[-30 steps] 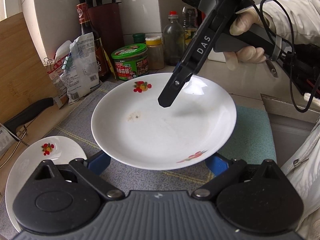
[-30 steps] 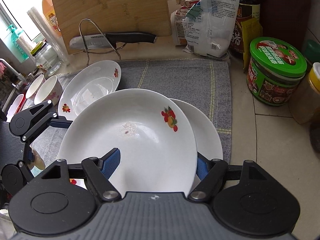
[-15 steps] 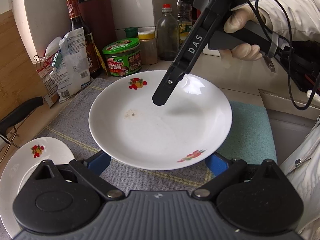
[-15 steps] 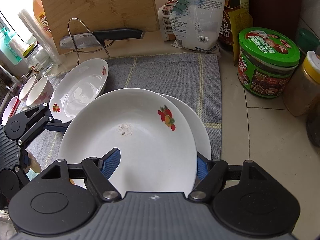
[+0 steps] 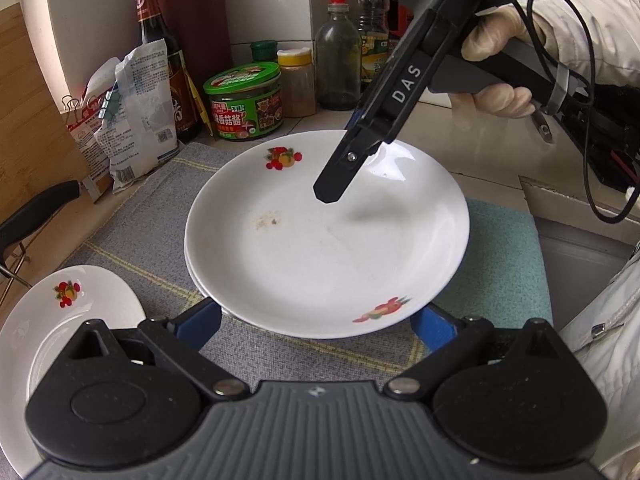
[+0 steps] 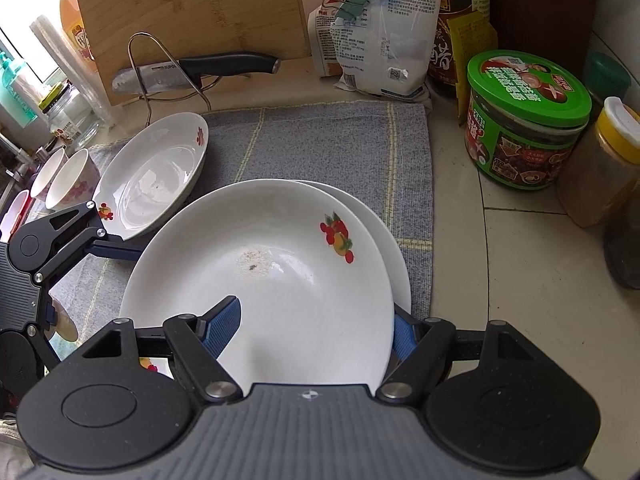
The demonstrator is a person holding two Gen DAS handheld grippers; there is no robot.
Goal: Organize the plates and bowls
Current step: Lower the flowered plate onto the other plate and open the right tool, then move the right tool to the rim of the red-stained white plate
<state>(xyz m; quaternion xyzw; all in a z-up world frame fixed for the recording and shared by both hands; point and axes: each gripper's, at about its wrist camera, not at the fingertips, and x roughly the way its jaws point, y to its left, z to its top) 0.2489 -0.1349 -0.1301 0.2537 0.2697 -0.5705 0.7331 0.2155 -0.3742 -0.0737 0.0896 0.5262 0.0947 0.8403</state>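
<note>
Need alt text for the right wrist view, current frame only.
A white plate with fruit prints sits on a second plate, one blue finger of the right gripper over it and one past its rim. Beyond, on a grey cloth, lie a third plate and two bowls; a knife, cutting board and green-lidded jar stand behind.

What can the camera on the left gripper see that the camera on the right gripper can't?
Only the left wrist view shows the gloved hand holding the right gripper, plus a teal mat.

Only the right wrist view shows two small bowls, the knife's blade in its wire stand and the left gripper from the side.

Both show the top plate lying on another plate, the grey cloth, a third plate and the green-lidded jar.
</note>
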